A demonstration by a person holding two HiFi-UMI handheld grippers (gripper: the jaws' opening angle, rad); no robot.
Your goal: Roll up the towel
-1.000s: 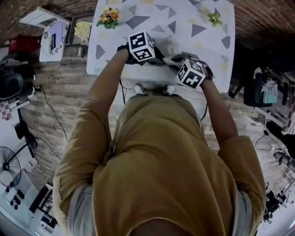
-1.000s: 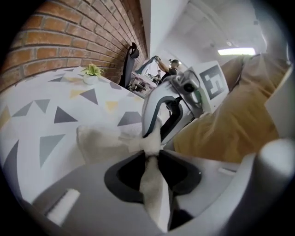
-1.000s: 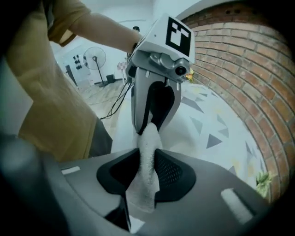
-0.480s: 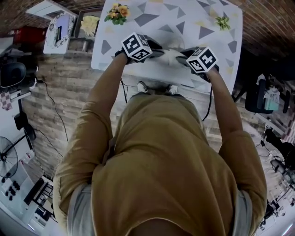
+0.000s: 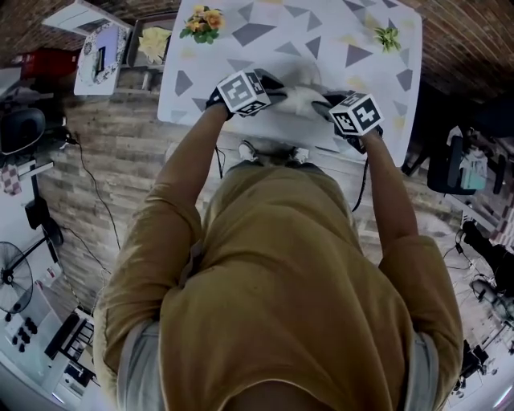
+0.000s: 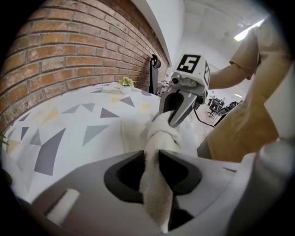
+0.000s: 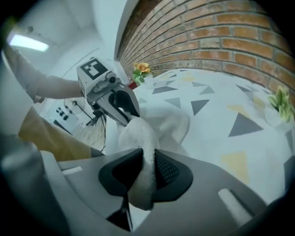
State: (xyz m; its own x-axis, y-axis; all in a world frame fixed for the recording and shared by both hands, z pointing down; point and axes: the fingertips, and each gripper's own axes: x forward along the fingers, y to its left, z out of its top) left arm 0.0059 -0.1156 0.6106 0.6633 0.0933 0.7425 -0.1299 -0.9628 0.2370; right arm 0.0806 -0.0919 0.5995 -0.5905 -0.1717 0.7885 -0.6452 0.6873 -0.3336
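The left tool (image 6: pixel 149 161) pinches one end of the white terry towel (image 5: pixel 301 98). The right tool (image 7: pixel 146 161), whose jaws have just been closing, pinches the other end. The towel stretches bunched between them over the near part of the white triangle-patterned surface (image 5: pixel 265 32), with small yellow flowers (image 5: pixel 202 22) beyond.

Both arms – left arm (image 5: pixel 189 164), right arm (image 5: pixel 387 189) – stretched forward, nearly straight, to the towel (image 5: pixel 301 98). The left gripper (image 5: pixel 273 94) sat at the towel's left end, tilted downward, jaws pinched on the cloth. The right gripper (image 5: pixel 328 104) sat at the towel's other end, also tilted down; its jaws had just been closing, with the cloth pressed between them
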